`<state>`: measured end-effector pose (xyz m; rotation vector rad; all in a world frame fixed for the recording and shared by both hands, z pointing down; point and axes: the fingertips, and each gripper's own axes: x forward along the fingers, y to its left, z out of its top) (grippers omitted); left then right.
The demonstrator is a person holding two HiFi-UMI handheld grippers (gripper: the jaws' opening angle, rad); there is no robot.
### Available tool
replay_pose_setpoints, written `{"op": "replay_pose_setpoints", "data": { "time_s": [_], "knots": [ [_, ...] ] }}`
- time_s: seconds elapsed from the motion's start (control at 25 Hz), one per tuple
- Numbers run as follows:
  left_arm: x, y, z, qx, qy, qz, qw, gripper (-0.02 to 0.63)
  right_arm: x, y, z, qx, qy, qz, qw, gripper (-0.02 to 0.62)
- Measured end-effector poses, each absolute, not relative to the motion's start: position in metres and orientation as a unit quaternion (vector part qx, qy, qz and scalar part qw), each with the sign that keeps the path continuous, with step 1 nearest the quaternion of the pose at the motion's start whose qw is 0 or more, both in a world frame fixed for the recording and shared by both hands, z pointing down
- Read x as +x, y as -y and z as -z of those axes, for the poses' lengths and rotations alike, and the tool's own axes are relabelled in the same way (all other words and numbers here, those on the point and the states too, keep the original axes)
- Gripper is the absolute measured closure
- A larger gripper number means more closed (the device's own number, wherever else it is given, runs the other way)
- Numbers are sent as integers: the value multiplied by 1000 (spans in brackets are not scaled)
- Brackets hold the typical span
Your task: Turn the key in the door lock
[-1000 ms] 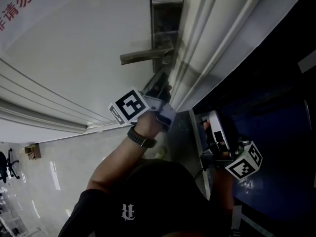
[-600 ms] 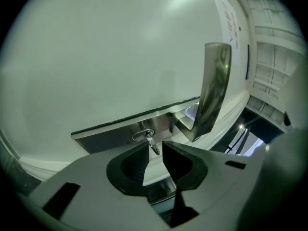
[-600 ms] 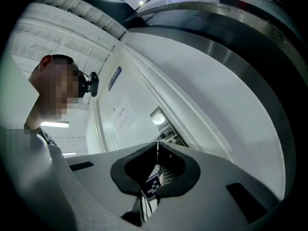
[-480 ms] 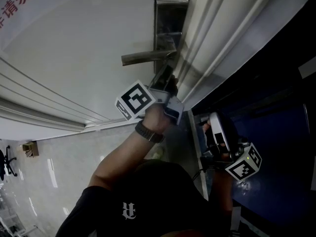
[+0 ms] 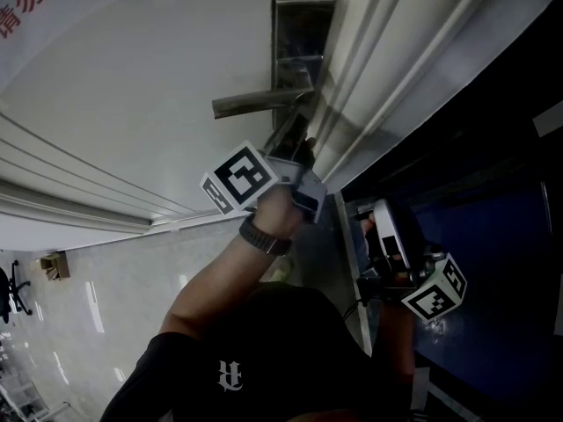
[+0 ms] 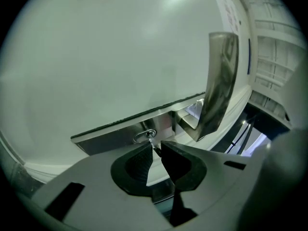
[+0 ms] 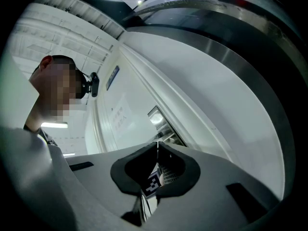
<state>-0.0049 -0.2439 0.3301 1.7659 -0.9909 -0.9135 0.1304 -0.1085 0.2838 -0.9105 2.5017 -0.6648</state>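
Head view: the left gripper (image 5: pixel 295 143) is set at the lock plate (image 5: pixel 303 33), just beside the handle (image 5: pixel 255 104) and close to the door's edge. Bare door panel (image 5: pixel 132 77) lies open alongside. The right gripper (image 5: pixel 374 218) is held well apart. Left gripper view: the key (image 6: pixel 153 142) is pinched between narrowed jaws, at the plate. Right gripper view: the jaws are seen closed together, empty.

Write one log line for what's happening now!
left hand-held gripper: shut on key | key: in door lock | right hand-held gripper: shut, empty
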Motion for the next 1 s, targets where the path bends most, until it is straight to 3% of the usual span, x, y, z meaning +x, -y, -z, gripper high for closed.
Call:
{"op": "replay_pose_setpoints", "data": {
  "time_s": [0.64, 1.0],
  "knots": [
    [-4, 243, -330, 734, 458, 297, 405, 560, 130, 109, -286, -320, -894, 241, 199, 580],
    [-3, 242, -332, 756, 510, 221, 345, 563, 130, 110, -288, -314, -895, 245, 203, 580]
  ]
}}
